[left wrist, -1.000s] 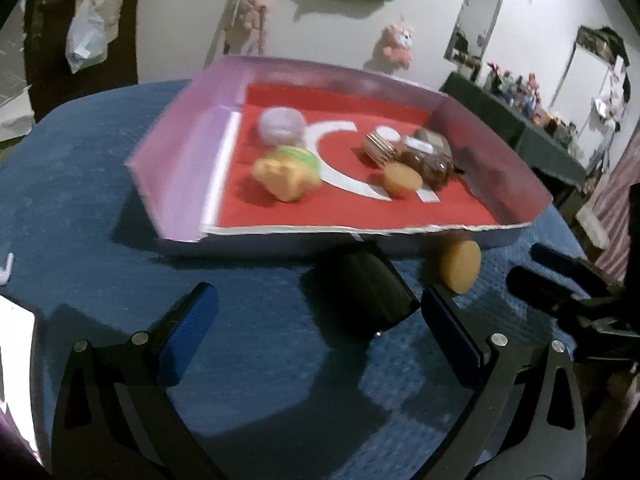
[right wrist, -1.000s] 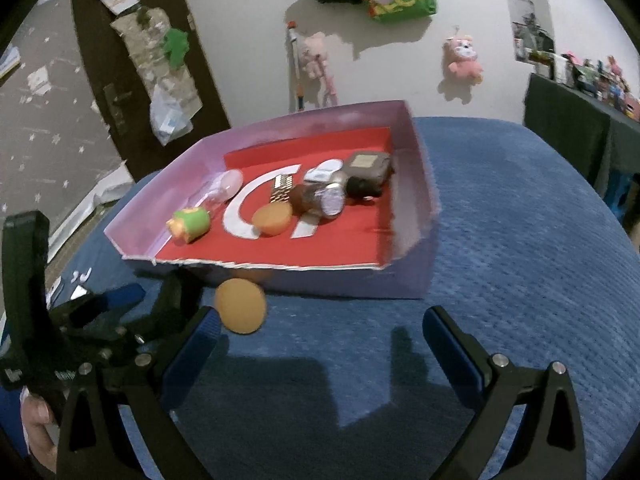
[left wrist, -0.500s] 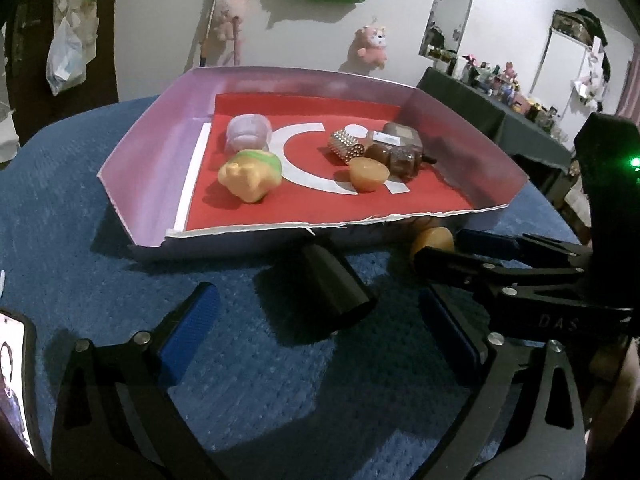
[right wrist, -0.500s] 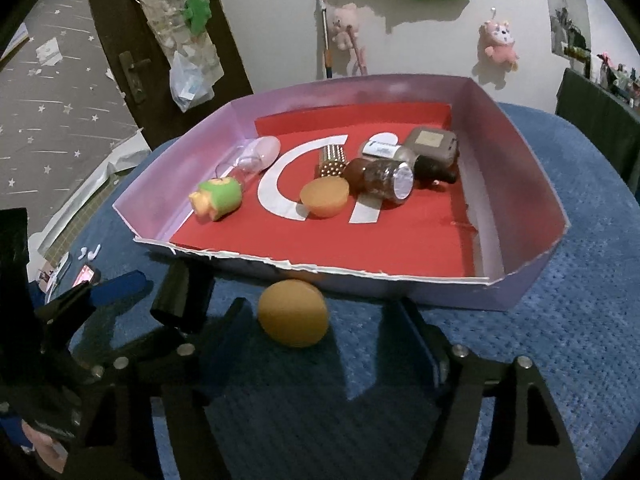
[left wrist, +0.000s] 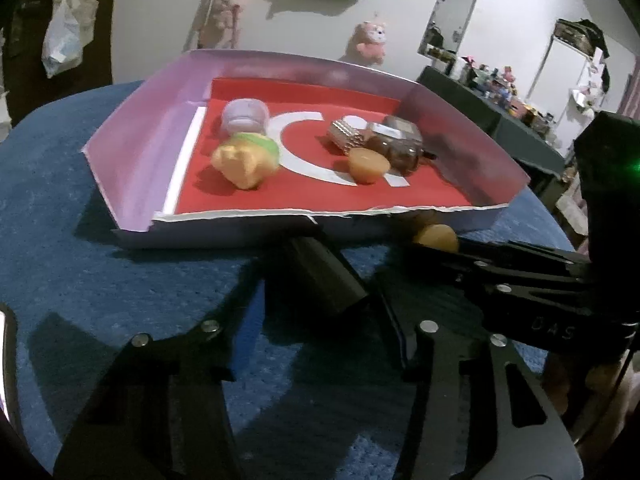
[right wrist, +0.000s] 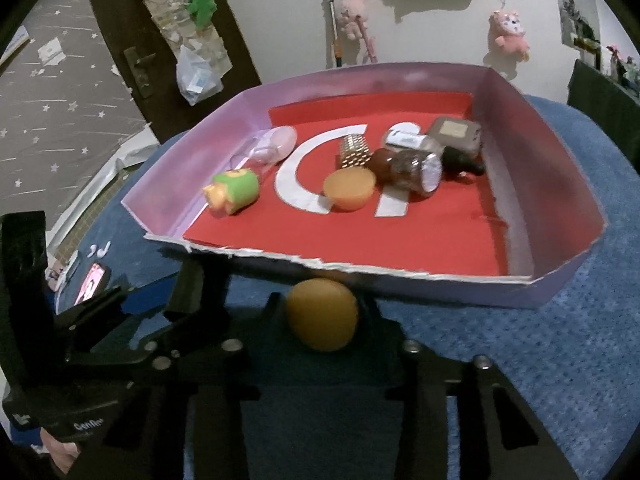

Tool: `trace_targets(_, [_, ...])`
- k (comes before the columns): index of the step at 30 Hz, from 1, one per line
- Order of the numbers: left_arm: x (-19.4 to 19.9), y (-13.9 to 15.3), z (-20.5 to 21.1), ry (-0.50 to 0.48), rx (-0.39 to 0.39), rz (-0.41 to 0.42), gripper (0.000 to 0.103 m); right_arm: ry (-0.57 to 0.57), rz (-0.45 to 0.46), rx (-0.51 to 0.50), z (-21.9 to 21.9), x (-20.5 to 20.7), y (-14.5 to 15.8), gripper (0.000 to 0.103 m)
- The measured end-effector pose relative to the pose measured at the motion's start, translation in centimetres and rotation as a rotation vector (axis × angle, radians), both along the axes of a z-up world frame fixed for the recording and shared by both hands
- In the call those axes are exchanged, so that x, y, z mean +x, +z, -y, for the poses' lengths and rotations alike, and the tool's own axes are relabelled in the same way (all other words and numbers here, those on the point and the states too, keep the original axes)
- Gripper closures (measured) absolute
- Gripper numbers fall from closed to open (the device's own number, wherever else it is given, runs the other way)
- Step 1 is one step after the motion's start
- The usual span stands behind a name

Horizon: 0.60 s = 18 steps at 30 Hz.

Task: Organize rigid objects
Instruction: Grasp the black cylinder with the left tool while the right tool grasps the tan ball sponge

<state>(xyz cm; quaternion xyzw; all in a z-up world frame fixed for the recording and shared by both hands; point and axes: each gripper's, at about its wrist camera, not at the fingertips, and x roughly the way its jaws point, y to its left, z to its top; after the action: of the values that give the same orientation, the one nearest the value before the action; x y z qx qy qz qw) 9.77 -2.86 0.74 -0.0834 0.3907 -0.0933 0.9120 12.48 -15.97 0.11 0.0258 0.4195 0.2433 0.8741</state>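
A blue textured cloth point(right wrist: 560, 340) covers the desk beneath the white wall point(right wrist: 420, 28) hung with pink plush toys point(right wrist: 508, 32). The right gripper point(right wrist: 320, 320) has its jaws clenched on the orange ball point(right wrist: 322, 314) just before the lilac cardboard tray point(right wrist: 520, 152). The left gripper point(left wrist: 316, 300) grasps the black cylinder point(left wrist: 320, 276) there.

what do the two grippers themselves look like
Both are matte black, angular two-finger frames with silver screw heads. The left gripper bears white "GenAr" lettering, readable from the right wrist view; the right gripper bears "DAS" and a green light on its boxy body. A bare hand shows; no sleeves or cables visible.
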Motion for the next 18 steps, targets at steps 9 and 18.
trace_targets(9, [0.0,0.1,0.2,-0.009,-0.009,0.004,0.060,-0.020,0.001,0.039,1.4,-0.8,0.2,0.064])
trace_targets(18, [-1.0,0.8,0.7,-0.026,-0.023,0.036,0.065,-0.019,0.007,0.076,2.1,-1.7,0.5,0.064])
